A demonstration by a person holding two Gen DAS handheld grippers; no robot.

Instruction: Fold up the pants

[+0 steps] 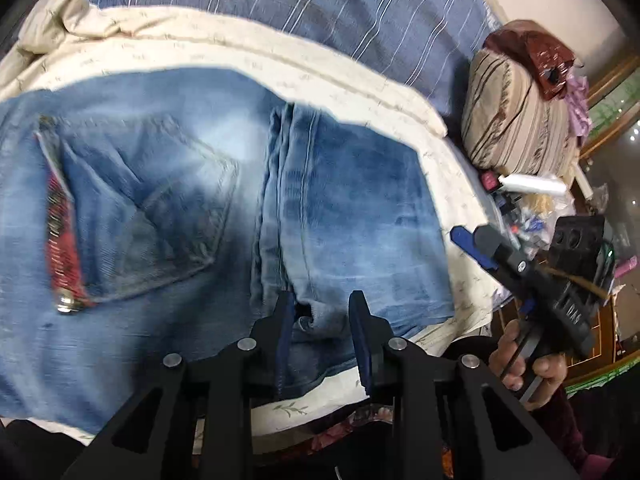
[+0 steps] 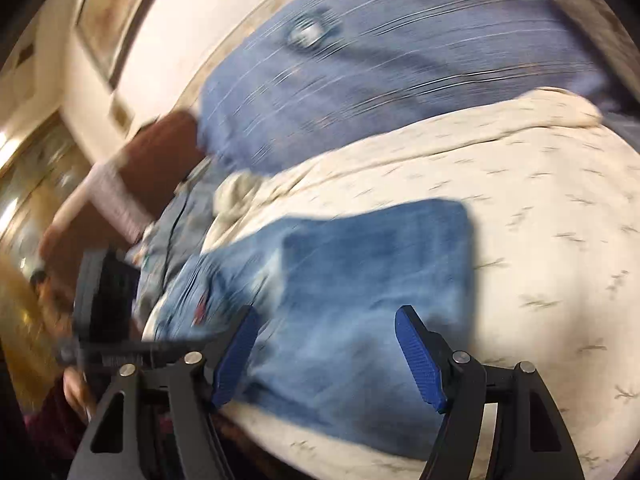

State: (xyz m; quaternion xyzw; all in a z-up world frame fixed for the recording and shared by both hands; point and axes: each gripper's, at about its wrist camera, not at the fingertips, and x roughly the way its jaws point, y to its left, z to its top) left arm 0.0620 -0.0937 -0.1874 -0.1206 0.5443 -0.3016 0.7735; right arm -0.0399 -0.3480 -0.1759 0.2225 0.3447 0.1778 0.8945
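Blue jeans [image 1: 160,184] lie folded on a cream quilt [image 1: 352,80], back pocket up, with a red plaid lining showing at the left. My left gripper [image 1: 322,300] sits at the jeans' near edge, its jaws narrow and shut on a bunched hem of denim. My right gripper [image 1: 476,240] hovers off the jeans' right edge, held by a hand [image 1: 520,364]. In the right wrist view, the right gripper [image 2: 326,316] stands open above the jeans [image 2: 360,280], with nothing pressed between its blue pads.
A blue striped sheet [image 1: 320,0] covers the bed beyond the quilt. A beige striped pillow [image 1: 516,120] lies at the right, with a white bottle [image 1: 536,184] and small clutter beside it. The quilt's near edge drops off just behind the grippers.
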